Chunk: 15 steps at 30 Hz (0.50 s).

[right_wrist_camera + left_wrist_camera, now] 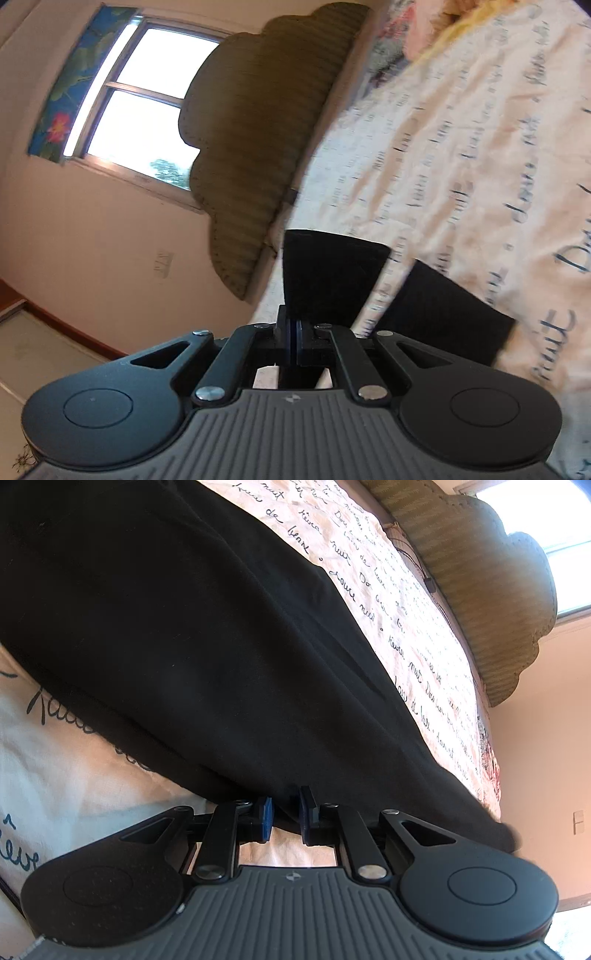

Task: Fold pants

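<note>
The black pants [192, 635] lie spread across the bed [373, 602], one side running close along its far edge by the olive cloud-shaped headboard [480, 590], with bare cover left near the left gripper [285, 814] and, in the right wrist view, wide bare cover to the right. The left gripper tilts down, its jaws narrow on a fold at the pants' near edge; the right gripper [295, 341] points nearly level toward headboard and window [147, 99], jaws pressed tight on what seem the two black leg ends. The bed cover carries looping script, "nuit" and "rêve" seemingly readable.
</note>
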Available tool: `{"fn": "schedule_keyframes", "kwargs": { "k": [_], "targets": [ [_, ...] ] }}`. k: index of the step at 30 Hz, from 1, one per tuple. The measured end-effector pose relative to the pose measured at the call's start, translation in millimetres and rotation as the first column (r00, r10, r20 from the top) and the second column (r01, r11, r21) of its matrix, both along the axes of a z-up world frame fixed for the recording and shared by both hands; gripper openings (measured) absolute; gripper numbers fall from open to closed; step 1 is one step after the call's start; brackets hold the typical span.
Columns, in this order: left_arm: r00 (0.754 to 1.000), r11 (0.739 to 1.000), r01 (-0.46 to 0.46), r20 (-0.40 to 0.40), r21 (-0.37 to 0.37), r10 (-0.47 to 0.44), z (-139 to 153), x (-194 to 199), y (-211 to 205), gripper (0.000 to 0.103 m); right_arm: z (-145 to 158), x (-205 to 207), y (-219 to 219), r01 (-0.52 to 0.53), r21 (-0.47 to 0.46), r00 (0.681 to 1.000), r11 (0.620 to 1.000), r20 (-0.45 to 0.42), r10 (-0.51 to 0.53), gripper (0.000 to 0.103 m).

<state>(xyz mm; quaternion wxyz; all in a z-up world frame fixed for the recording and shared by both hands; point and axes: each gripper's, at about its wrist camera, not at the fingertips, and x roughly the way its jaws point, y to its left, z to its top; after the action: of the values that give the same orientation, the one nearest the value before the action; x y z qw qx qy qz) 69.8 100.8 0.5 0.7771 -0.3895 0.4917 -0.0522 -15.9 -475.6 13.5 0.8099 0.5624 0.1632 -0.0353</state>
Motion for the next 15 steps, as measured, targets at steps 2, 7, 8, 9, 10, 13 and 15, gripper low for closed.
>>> {"fn": "schedule_keyframes", "kwargs": {
  "k": [2, 7, 8, 9, 10, 13, 15],
  "targets": [
    [1.0, 1.0, 0.006, 0.001, 0.002, -0.006, 0, -1, 1, 0.02, -49, -12, -16, 0.052, 0.092, 0.986, 0.994, -0.161, -0.036, 0.003],
    [1.0, 0.999, 0.03, 0.0, 0.018, -0.03, 4, 1, 0, 0.02, -74, -22, -17, 0.069, 0.083, 0.983, 0.994, -0.173, -0.054, 0.003],
    [0.999, 0.999, 0.032, 0.004, 0.021, -0.032, 4, 1, 0, 0.02, -73, -20, -17, 0.068, 0.08, 0.982, 0.994, -0.181, -0.053, 0.003],
    [0.999, 0.999, 0.034, 0.009, 0.028, -0.034, 5, 1, -1, 0.02, -75, -19, -18, 0.064, 0.084, 0.981, 0.994, -0.187, -0.047, 0.003],
    [0.999, 0.999, 0.037, 0.015, 0.039, -0.038, 7, 0, -3, 0.02, -74, -16, -19, 0.061, 0.093, 0.981, 0.994, -0.19, -0.043, 0.003],
    [0.996, 0.992, 0.067, 0.043, 0.108, -0.072, 17, -6, -7, 0.02, -64, -15, -20, 0.076, 0.074, 0.974, 0.994, -0.217, -0.058, 0.004],
    [0.991, 0.979, 0.101, 0.065, 0.176, -0.114, 27, -12, -8, 0.022, -50, -23, -21, 0.097, -0.016, 0.967, 0.995, -0.236, -0.098, 0.006]
  ]
}}
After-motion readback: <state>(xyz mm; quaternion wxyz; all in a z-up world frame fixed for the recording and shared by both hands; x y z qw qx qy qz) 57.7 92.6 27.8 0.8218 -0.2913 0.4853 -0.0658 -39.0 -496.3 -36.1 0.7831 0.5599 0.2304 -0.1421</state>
